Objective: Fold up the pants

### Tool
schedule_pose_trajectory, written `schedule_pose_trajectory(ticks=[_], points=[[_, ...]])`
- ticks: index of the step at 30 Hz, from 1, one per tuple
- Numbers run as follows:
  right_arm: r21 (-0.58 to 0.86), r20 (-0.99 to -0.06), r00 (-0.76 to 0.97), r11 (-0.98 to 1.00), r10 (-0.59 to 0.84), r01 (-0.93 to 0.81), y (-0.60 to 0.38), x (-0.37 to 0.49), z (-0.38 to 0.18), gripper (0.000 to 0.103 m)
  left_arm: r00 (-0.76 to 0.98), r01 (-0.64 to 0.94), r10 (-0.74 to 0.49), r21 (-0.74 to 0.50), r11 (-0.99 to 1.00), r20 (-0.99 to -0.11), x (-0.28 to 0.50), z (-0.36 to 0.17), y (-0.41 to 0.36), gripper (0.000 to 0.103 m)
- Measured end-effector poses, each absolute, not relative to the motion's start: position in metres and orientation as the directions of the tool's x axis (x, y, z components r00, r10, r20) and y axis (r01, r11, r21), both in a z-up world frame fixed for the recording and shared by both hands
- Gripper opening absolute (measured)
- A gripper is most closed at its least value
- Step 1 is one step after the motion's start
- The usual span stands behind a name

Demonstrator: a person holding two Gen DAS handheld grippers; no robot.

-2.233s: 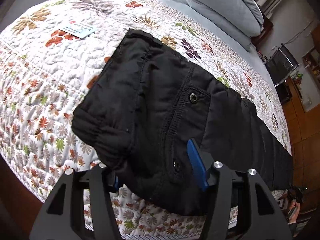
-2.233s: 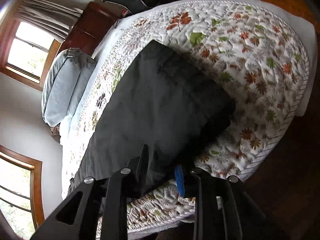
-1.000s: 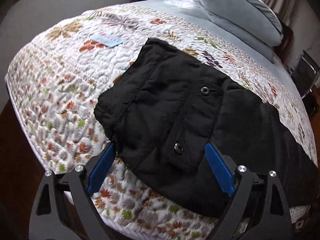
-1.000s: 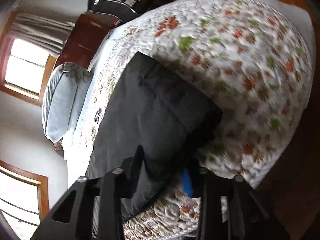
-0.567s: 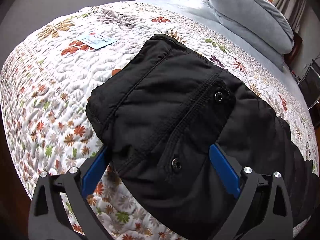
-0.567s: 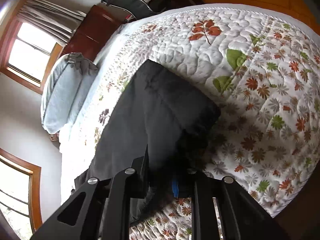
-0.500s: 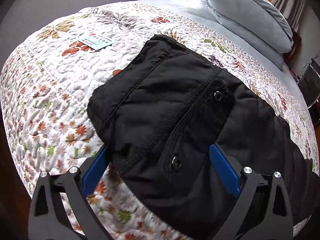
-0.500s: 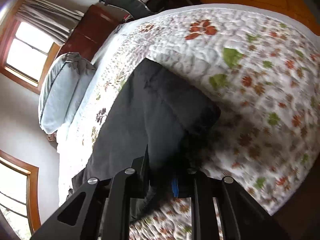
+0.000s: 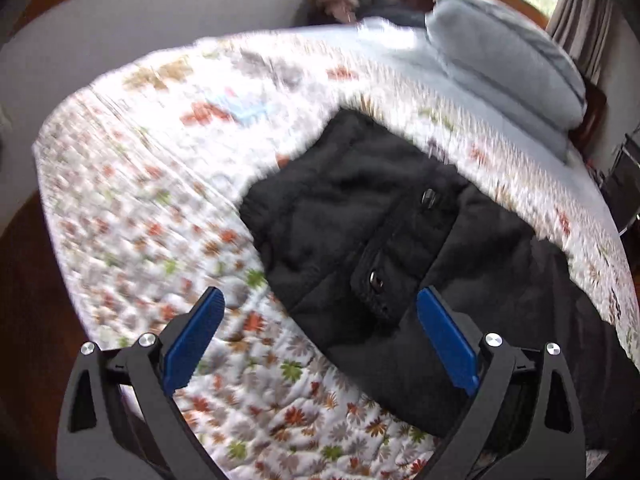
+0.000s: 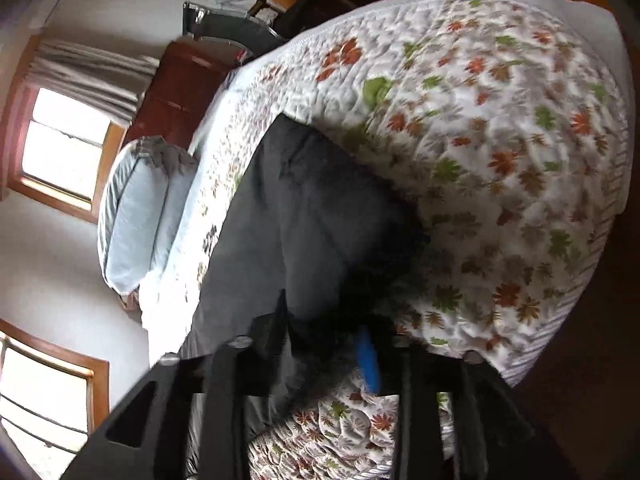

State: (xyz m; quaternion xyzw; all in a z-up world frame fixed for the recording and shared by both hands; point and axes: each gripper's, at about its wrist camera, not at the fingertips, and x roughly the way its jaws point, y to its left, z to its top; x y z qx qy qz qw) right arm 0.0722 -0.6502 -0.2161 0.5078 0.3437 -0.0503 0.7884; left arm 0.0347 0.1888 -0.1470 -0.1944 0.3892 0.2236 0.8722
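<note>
1. The pants (image 9: pixel 360 216) are black and padded, lying flat on the bed's flowered quilt (image 9: pixel 132 216) near its front edge, already doubled lengthwise. The waist end sits toward the front left corner, and the legs run off along the front edge toward the right.
2. A pocket flap with two metal snaps (image 9: pixel 376 280) shows on the upper layer. The waistband looks bunched and thick.
3. In the right wrist view the leg end (image 10: pixel 320 208) lies flat and dark grey, its cuff end close to the foot corner of the bed.
4. The left gripper (image 9: pixel 320 332) has its blue fingers (image 9: pixel 196 336) spread wide, with nothing pinched. One finger is over bare quilt and the other is over the cloth.
5. Compared with half a second ago, the left gripper has pulled back and up. The waist, which then filled the gap between the fingers, now lies beyond their tips.
6. The right gripper (image 10: pixel 324 344) is opening. Dark cloth still lies between its fingers, where earlier it was clamped tight.
7. A grey pillow (image 9: pixel 508 60) rests at the head of the bed, well apart from the pants.
8. A small light-blue card (image 9: pixel 248 108) lies on the quilt beyond the waist.
</note>
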Motion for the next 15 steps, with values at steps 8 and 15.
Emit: schedule_pose_trajectory(ticks=[8,15], points=[[0.796,-0.552,0.781,0.462,0.292,0.39,-0.651,0.077,-0.216,0.057,0.674,-0.427,0.153,-0.212,0.879,-0.723,0.04,-0.125,0.161,0.098],[0.814,-0.516,0.793,0.472,0.323,0.337,-0.639,0.088,-0.215,0.036,0.602,-0.429,0.138,-0.173,0.887,-0.786,0.062,-0.163,0.151,0.098]])
